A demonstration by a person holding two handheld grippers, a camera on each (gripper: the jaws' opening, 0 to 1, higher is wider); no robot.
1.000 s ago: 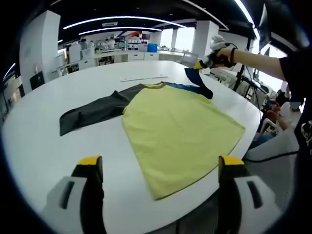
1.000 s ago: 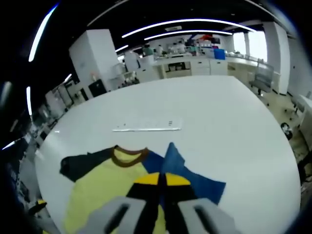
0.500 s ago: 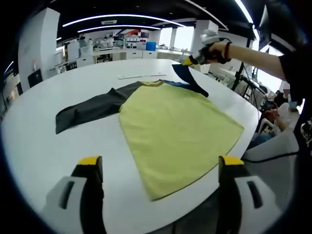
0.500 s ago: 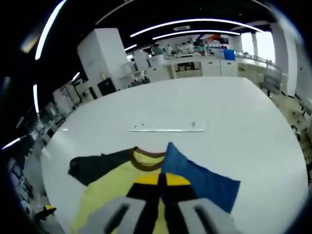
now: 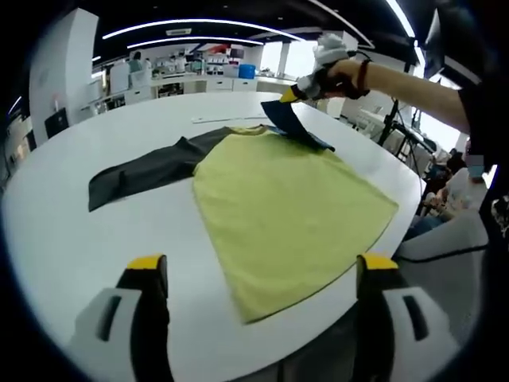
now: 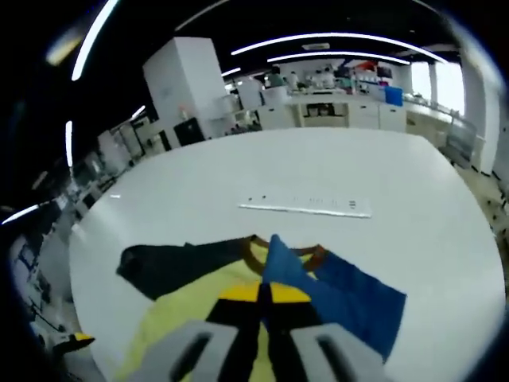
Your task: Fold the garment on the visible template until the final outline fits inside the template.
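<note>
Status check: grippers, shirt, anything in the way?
Right gripper shut on blue sleeve, lifted over the shirt. Left gripper open, off the cloth. Dark sleeve flat. Strip beyond the collar.

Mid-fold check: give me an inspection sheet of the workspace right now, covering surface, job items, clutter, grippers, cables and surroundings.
Surface: large white oval table, clean.
Job's things: yellow-bodied shirt lies flat; its dark grey sleeve is spread out to the side; its blue sleeve is lifted and drawn over the brown collar. No template outline can be made out.
Clutter: thin white strip lying beyond the collar.
Grippers: right gripper shut on the blue sleeve, also seen held in a hand; left gripper open, above the near table edge, holding nothing.
Cables: one dark cable off the table's side.
Surroundings: lab benches and white cabinets behind, ceiling strip lights.
</note>
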